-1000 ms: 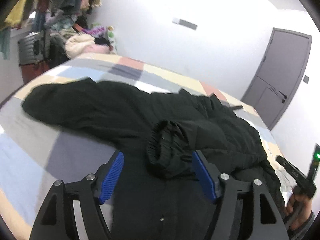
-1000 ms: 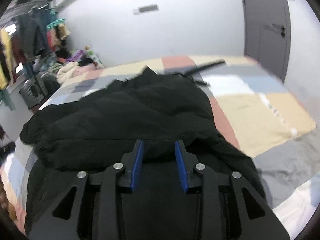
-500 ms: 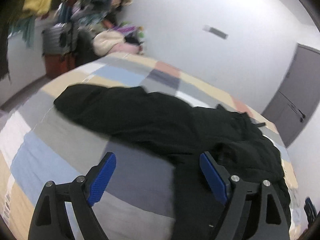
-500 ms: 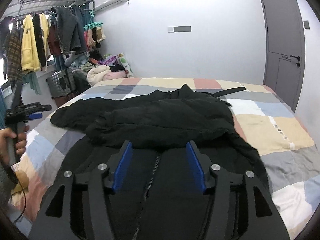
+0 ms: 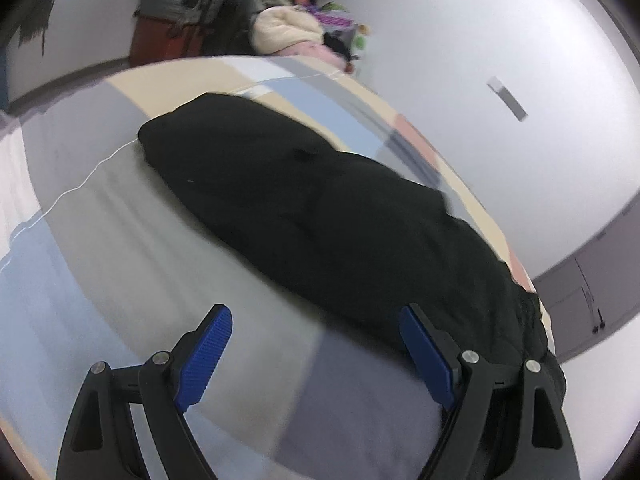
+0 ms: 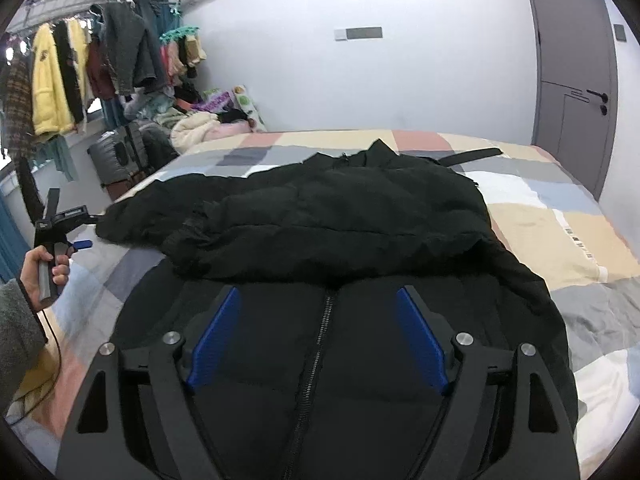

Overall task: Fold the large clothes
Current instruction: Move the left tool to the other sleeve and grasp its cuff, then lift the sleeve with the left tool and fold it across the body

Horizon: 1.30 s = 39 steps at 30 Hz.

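Observation:
A large black padded jacket (image 6: pixel 344 224) lies front up on the bed, its zip (image 6: pixel 320 340) running toward me. One sleeve is folded across the chest. The other sleeve (image 5: pixel 304 196) stretches out to the left over the bedspread. My right gripper (image 6: pixel 318 336) is open and empty above the jacket's lower front. My left gripper (image 5: pixel 316 340) is open and empty, just short of the outstretched sleeve; it also shows at the left of the right wrist view (image 6: pixel 64 220), held in a hand.
The bed has a patchwork bedspread (image 6: pixel 552 216) in grey, beige, blue and pink. A rack of hanging clothes (image 6: pixel 80 72), suitcases (image 6: pixel 116 156) and a pile of laundry (image 6: pixel 196 128) stand at the far left. A grey door (image 6: pixel 576 76) is at the right.
My right gripper has opened wide and drawn back from the folded sleeve. My left gripper has swung left, away from the cuff, toward the outstretched sleeve.

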Tool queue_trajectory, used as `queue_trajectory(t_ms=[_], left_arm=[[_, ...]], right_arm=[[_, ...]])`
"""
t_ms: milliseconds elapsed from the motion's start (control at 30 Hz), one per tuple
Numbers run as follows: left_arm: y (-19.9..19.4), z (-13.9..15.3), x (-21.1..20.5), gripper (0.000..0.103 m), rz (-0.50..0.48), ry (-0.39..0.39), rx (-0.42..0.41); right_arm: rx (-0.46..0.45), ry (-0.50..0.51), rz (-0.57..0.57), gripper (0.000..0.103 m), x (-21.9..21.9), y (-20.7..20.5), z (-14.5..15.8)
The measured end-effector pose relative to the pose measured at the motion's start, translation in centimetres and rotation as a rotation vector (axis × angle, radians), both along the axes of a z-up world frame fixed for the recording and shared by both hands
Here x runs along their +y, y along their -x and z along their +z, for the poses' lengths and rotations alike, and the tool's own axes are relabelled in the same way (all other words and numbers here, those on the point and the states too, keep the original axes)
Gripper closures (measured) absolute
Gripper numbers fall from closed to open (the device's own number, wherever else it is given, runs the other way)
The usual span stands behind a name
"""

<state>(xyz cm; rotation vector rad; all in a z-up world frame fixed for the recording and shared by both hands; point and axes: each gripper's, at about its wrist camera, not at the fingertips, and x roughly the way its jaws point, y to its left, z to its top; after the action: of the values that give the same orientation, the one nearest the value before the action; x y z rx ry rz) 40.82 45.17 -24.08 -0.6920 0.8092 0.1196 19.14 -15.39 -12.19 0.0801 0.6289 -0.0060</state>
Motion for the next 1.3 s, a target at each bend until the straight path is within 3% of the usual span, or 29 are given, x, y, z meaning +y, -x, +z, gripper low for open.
queue_trajectory(t_ms=[133,333,500,700,733,800,833,900,1000,1100,1300], left_arm=[[-1.4,-2.5,3.6,0.018,0.057,0.095,-0.009],[-4.2,-5.7,6.6,0.017,0.094,0.170,-0.012],[-6.8,-6.0,7.8,0.017,0.107,0.179,-0.029],[-8.9,-6.2,9.5,0.019,0.144,0.195,-0.025],[-9.0,-6.1,9.5,0.022,0.149,0.187,-0.021],[-9.5,-5.5,9.3,0.045,0.158,0.148,0.000],[-9.7,-5.2,9.2,0.050,0.157,0.129,0.006],[-9.6,-4.0,8.5,0.069,0.157,0.080,0.005],[-9.6,-2.0,7.4,0.084,0.158,0.007,0.002],[-9.1,0.4,6.2,0.090,0.157,-0.068,-0.011],[-5.5,7.0,3.4,0.092,0.182,-0.187,-0.085]], right_arm=[[0.036,0.028,-0.037,0.022,1.2,-1.5,0.3],[0.117,0.024,-0.084,0.022,3.5,-4.9,1.7],[0.119,0.012,-0.105,0.022,4.6,-7.8,2.2],[0.114,0.092,-0.111,0.022,4.9,-11.0,1.7],[0.128,0.094,-0.107,0.022,4.7,-11.3,1.7],[0.151,0.106,-0.106,0.022,4.4,-11.7,1.8],[0.154,0.113,-0.105,0.022,4.0,-11.6,2.0],[0.151,0.133,-0.101,0.022,3.5,-11.5,2.3],[0.155,0.129,-0.101,0.022,2.4,-11.0,2.1],[0.151,0.094,-0.111,0.022,1.1,-10.4,1.4],[0.130,0.070,-0.092,0.022,-0.5,-7.8,0.4]])
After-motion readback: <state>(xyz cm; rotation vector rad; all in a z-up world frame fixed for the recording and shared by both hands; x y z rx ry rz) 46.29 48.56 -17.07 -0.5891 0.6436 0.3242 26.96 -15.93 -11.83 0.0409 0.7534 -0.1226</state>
